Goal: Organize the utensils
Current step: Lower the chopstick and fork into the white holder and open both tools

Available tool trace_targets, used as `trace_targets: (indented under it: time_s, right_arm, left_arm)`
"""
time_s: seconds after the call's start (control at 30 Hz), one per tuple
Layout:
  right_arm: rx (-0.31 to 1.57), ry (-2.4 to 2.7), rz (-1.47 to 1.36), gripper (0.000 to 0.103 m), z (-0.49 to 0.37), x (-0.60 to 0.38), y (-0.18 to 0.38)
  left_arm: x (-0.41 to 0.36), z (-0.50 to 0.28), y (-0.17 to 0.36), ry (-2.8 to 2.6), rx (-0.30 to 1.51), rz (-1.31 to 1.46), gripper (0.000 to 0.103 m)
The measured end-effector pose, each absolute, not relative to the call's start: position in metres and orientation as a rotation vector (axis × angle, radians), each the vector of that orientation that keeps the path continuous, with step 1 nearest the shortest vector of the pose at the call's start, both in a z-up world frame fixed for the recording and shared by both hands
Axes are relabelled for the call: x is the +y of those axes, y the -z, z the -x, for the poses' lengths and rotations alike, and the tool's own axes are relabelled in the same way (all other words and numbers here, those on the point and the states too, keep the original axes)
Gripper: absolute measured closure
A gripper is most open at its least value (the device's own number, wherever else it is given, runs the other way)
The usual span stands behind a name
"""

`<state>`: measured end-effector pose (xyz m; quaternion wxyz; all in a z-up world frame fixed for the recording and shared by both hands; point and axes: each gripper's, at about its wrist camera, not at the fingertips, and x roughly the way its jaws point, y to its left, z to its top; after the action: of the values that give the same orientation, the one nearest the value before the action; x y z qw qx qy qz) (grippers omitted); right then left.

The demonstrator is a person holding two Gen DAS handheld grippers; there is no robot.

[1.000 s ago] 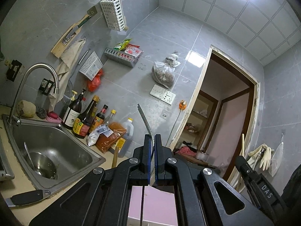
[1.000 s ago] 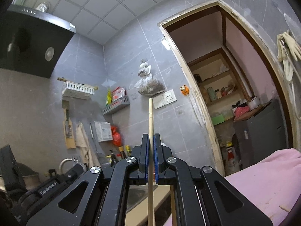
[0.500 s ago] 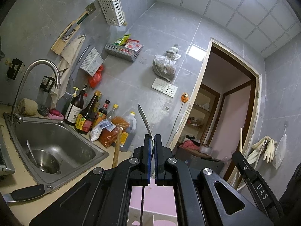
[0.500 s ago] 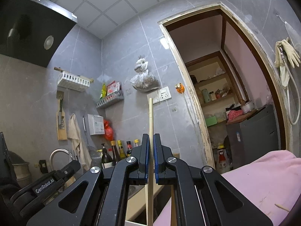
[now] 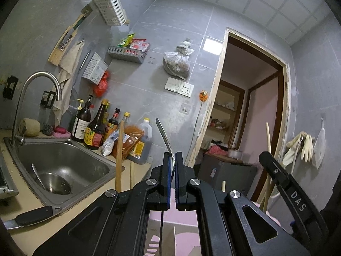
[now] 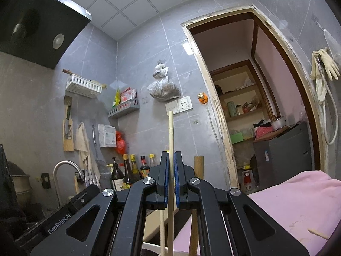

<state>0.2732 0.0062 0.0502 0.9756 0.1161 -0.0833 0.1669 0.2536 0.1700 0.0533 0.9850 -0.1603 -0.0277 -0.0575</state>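
My left gripper [image 5: 172, 160] is shut on a thin metal utensil handle [image 5: 163, 134] that sticks up past the fingertips. My right gripper [image 6: 171, 160] is shut on a pale wooden chopstick [image 6: 171, 132], held upright. More wooden handles stand close by: a thick one [image 5: 119, 149] left of the left gripper and one [image 6: 198, 164] right of the right gripper. A pink and white holder [image 5: 170, 241] shows below the left gripper. The right gripper's body [image 5: 287, 192] shows in the left wrist view.
A steel sink [image 5: 64, 164] with a tap [image 5: 38, 81] and a ladle in a bowl [image 5: 51, 183] lies left. Sauce bottles [image 5: 96, 128] line the wall. A black knife handle [image 5: 32, 215] lies on the counter edge. A pink cloth [image 6: 294, 202] is at right, before a doorway [image 6: 255, 106].
Both grippers have tilted downward a little, so the sink, bottles and wooden handles show more. Both stay shut on their utensils.
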Motion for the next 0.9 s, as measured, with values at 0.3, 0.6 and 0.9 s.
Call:
trace_targets:
  time_s: [0.3,0.6,0.9]
  right_arm:
    - [-0.169,-0.327,-0.235,0.098,-0.269,0.000,-0.049]
    - [-0.193,-0.323,-0.245,0.096,-0.263,-0.005,-0.053]
    - [-0.224,-0.289,-0.248,0.081,-0.254,-0.017,-0.063]
  left_arm:
    - [0.166,-0.254,-0.049,0.149,-0.033,0.301,0.101]
    - [0.164,-0.247,-0.052,0.168,-0.047,0.303,0.098]
    - [0.166,-0.238,-0.069,0.178,-0.057,0.324,0.083]
